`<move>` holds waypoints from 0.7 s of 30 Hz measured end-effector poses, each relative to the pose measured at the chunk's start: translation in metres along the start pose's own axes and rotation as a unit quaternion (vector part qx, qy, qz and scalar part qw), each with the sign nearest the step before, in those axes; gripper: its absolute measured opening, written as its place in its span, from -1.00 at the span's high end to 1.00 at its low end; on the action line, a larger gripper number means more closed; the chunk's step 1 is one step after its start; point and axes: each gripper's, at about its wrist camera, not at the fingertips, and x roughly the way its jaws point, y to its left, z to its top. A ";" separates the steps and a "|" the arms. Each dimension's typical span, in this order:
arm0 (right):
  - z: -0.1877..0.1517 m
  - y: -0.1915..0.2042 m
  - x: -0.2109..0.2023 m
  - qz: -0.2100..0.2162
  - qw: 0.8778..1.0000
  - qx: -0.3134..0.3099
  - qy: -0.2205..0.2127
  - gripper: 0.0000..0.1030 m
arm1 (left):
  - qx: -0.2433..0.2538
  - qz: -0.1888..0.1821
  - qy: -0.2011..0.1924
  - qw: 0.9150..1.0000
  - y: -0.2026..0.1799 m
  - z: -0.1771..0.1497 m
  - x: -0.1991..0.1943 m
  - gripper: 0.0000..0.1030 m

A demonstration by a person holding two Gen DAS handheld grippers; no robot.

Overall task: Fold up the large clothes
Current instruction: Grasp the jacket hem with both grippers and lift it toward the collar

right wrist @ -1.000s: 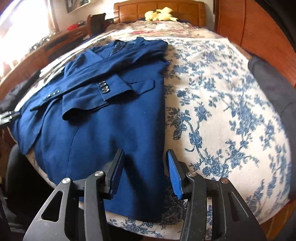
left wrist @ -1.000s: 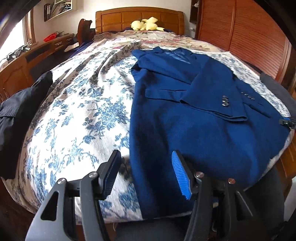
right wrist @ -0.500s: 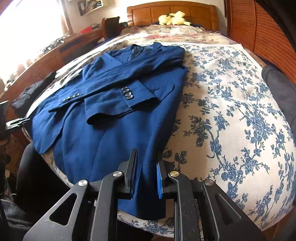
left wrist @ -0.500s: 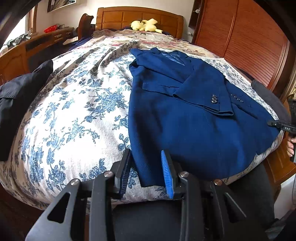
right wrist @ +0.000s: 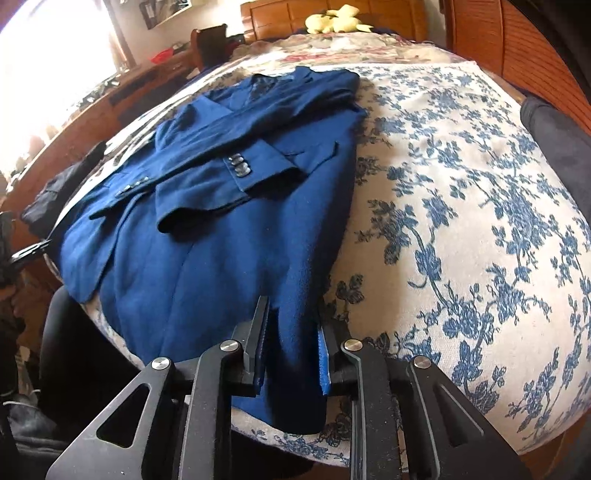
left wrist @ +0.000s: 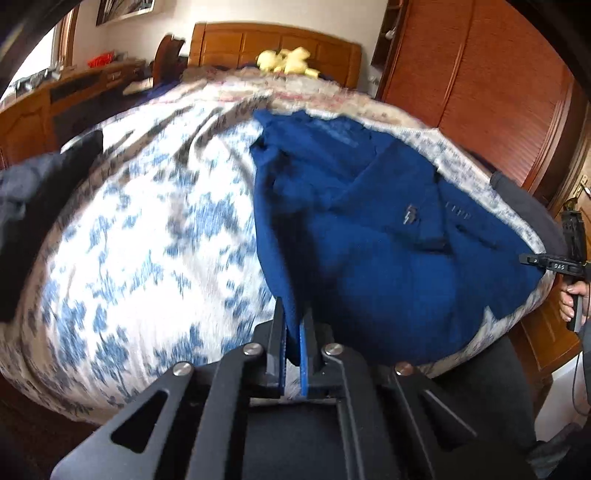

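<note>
Sleeves are lying crossed over the deep-blue wool suit jacket (right wrist: 207,258) spread on the floral-quilted bed (right wrist: 461,221), left tongs (left wrist: 292,347) pinching one hem corner, right tongs (right wrist: 291,354) closing on the other, bottom-up fold remaining.

Motion blur smears the bedspread (left wrist: 147,240) in the left wrist view.

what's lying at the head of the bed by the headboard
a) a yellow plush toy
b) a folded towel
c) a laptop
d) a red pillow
a, a yellow plush toy lies against the wooden headboard, well beyond the blue jacket spread on the bed.
</note>
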 end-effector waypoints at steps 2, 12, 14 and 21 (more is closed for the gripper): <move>0.004 0.002 -0.005 0.008 1.000 -0.001 -0.008 0.92 | 0.008 -0.002 -0.021 1.000 -0.008 0.014 -0.014 0.96; 0.056 0.029 -0.071 0.024 0.991 -0.004 -0.129 0.97 | 0.052 0.000 -0.128 0.990 -0.049 0.101 -0.078 0.96; 0.069 0.037 -0.087 0.022 0.988 -0.007 -0.150 0.97 | 0.056 -0.003 -0.146 0.988 -0.055 0.116 -0.091 0.96; 0.105 0.064 -0.149 0.016 0.976 -0.034 -0.214 0.98 | 0.077 -0.004 -0.210 0.975 -0.076 0.160 -0.146 0.96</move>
